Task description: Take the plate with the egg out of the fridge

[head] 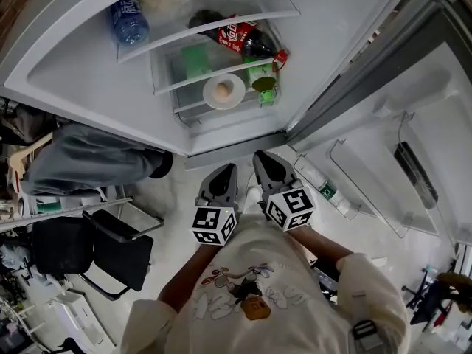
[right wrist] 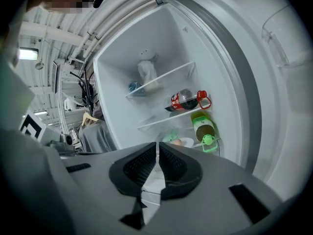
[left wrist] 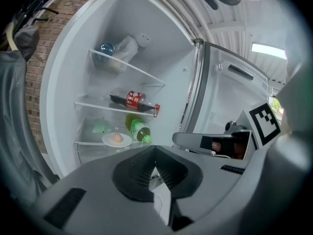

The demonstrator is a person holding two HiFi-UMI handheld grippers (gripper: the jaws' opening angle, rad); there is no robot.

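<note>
A white plate with a brown egg (head: 223, 91) sits on the lowest glass shelf of the open fridge (head: 88, 72), beside a lying green bottle (head: 262, 80). The plate (left wrist: 117, 139) shows in full in the left gripper view; in the right gripper view the plate (right wrist: 183, 142) is partly hidden behind the jaws. My left gripper (head: 221, 174) and right gripper (head: 267, 161) are side by side in front of the fridge, well short of the shelf and pointing toward it. Both have their jaws together with nothing between them.
A cola bottle (head: 243, 39) lies on the middle shelf, a blue water bottle (head: 129, 21) on the top one, and a green packet (head: 195, 59) behind the plate. The fridge door (head: 413, 146) stands open at right with a bottle (head: 324, 186) in its rack. A black chair (head: 103, 253) and a grey garment (head: 88, 161) are at left.
</note>
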